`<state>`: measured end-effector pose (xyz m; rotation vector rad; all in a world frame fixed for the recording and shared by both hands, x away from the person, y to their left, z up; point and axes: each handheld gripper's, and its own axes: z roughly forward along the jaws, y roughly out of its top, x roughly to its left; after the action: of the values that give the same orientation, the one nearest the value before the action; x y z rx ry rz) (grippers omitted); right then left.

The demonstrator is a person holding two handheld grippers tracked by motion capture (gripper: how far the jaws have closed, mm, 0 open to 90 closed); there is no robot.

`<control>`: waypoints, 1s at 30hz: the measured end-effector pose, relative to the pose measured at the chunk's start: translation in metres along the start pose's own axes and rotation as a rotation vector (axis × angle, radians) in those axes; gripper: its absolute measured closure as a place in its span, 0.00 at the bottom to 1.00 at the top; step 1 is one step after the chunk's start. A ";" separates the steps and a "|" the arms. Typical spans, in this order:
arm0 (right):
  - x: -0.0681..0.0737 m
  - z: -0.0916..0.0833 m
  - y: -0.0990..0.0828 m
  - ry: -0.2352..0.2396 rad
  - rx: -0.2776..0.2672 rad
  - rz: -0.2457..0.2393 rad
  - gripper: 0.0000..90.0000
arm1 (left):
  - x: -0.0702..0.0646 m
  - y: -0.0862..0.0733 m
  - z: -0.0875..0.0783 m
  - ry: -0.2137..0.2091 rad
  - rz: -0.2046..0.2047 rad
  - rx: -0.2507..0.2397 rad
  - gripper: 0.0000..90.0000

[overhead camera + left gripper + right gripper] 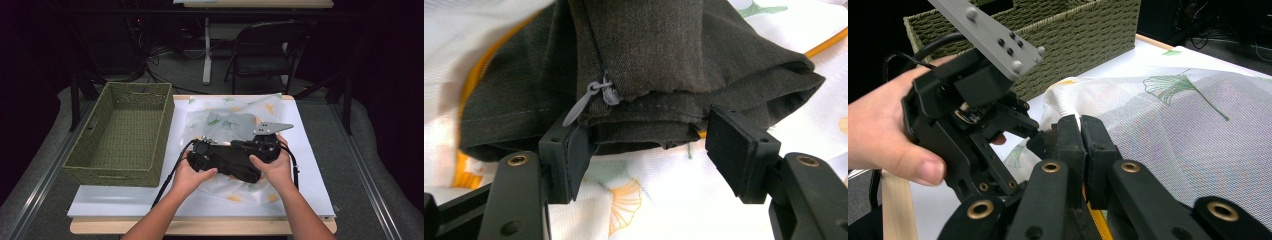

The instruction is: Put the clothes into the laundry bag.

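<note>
surface: white-covered wooden table (310, 195), dark room, folding chair (265, 50) | green woven basket (125, 130): bare inside | left gripper (659, 150) spread beside dark folded cloth (674, 60) | right gripper (1081, 145) pressed together

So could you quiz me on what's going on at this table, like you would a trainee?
1. True or false: the dark grey folded cloth lies inside the green woven basket.
2. Which claw has its jaws apart: A left claw, B right claw?
3. What lies under the dark cloth?

Key: 1 false, it lies on the table beside the basket. 2 A; the left claw's jaws stand apart at the cloth's folded edge, the right claw's are shut. 3 a thin white fabric with green and yellow leaf prints.
</note>
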<state>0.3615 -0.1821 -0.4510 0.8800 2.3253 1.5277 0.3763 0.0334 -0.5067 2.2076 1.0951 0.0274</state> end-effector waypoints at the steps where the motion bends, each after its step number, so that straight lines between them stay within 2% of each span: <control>1: 0.000 0.000 0.000 0.000 0.000 0.000 0.98 | 0.000 0.000 0.000 0.000 0.000 0.000 0.40; 7: 0.000 0.001 0.000 0.001 0.003 -0.001 0.98 | 0.002 0.001 0.007 -0.011 -0.017 0.003 0.48; 10: 0.001 0.001 0.000 0.001 0.004 -0.002 0.98 | 0.003 0.001 0.008 -0.014 -0.020 0.007 0.56; 11: 0.001 0.001 0.000 0.002 0.003 -0.002 0.98 | 0.003 0.002 0.009 -0.027 -0.034 0.006 0.59; 18: 0.001 0.001 0.000 0.001 0.004 -0.002 0.98 | 0.000 0.004 0.009 -0.030 -0.017 -0.010 0.76; 22: 0.001 0.001 0.000 0.001 0.004 -0.003 0.98 | -0.003 0.008 0.005 -0.023 -0.001 -0.037 0.79; 30: 0.003 0.002 0.000 0.006 0.005 -0.005 0.98 | -0.004 0.019 0.002 -0.016 -0.010 -0.071 0.81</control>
<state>0.3601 -0.1784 -0.4516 0.8708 2.3352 1.5249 0.3880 0.0215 -0.4969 2.1362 1.0797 0.0431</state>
